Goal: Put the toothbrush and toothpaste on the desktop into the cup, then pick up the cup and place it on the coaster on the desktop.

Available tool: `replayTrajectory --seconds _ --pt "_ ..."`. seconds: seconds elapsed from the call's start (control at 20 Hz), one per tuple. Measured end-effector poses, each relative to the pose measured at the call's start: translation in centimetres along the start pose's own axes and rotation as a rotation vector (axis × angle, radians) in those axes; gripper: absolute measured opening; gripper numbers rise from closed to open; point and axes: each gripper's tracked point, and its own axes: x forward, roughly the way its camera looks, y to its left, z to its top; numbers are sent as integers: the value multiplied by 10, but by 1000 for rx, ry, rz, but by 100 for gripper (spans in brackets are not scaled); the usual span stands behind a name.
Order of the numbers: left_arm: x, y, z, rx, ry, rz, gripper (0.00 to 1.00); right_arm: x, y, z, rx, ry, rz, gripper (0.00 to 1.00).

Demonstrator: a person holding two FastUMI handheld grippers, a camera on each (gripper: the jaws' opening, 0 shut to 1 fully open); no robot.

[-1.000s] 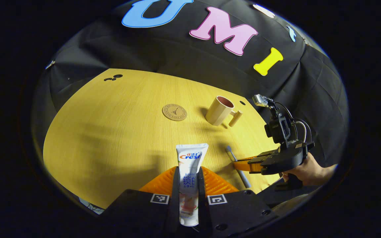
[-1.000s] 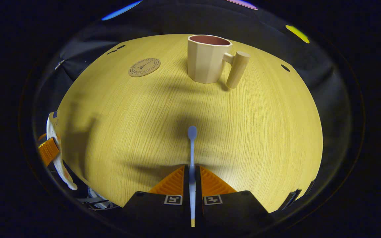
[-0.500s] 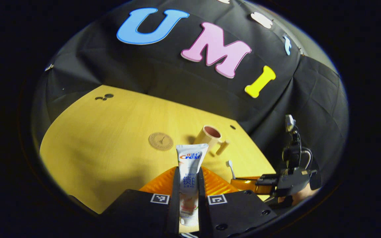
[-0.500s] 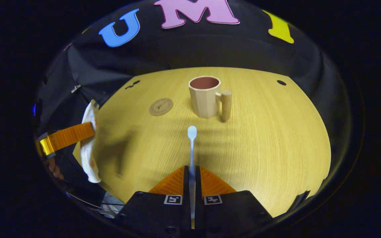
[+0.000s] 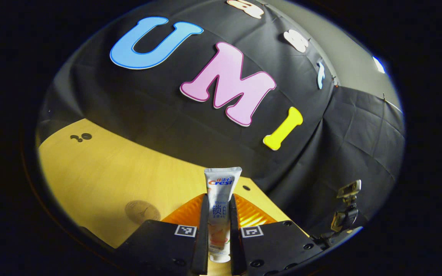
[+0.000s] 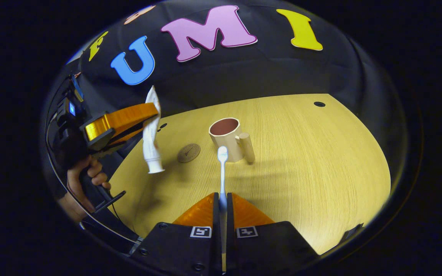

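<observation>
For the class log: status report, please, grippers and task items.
Left gripper shut on toothpaste, lifted. Right gripper shut on toothbrush. Cup empty, beside coaster.

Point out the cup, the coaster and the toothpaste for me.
cup (image 6: 226, 138), right gripper view, on its outer wall.
coaster (image 6: 189, 153), right gripper view, on its top face.
toothpaste (image 5: 220, 191), left gripper view, on the tube's printed front.

Pale wooden table (image 6: 301, 153) with fine straight grain, backed by black cloth wall (image 6: 225, 76). 1 small dark hole (image 6: 319, 104) near table's far edge.
</observation>
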Motion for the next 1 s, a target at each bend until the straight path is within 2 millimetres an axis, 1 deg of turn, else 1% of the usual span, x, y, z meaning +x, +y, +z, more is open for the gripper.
replayTrajectory --seconds 0.1,0.15,0.2,0.35,0.55,0.6,0.65,0.7,0.8,1.0 --pt "25 -4 4 -2 -47 -22 27 2 -4 -5 1 -4 8 8" --pt "36 -4 5 0 -66 -31 22 4 -7 -7 8 -7 10 8" --pt "47 -4 6 3 -81 -39 27 5 -6 -8 21 -12 18 9" --pt "77 -2 6 4 -126 -50 27 6 -10 -15 35 -19 24 9" --pt "106 4 10 7 -189 -34 27 9 -16 -29 36 -6 32 9" --pt "113 5 10 7 -197 -34 32 10 -18 -30 40 -4 32 9" --pt "120 6 8 9 -202 -30 27 11 -20 -32 43 0 31 9" --pt "126 8 5 11 -198 -24 27 11 -22 -34 47 2 31 9" --pt "137 12 -8 22 -181 -11 27 13 -25 -33 51 0 29 9" --pt "145 19 -37 42 -138 5 27 15 -31 -28 60 -12 28 8"
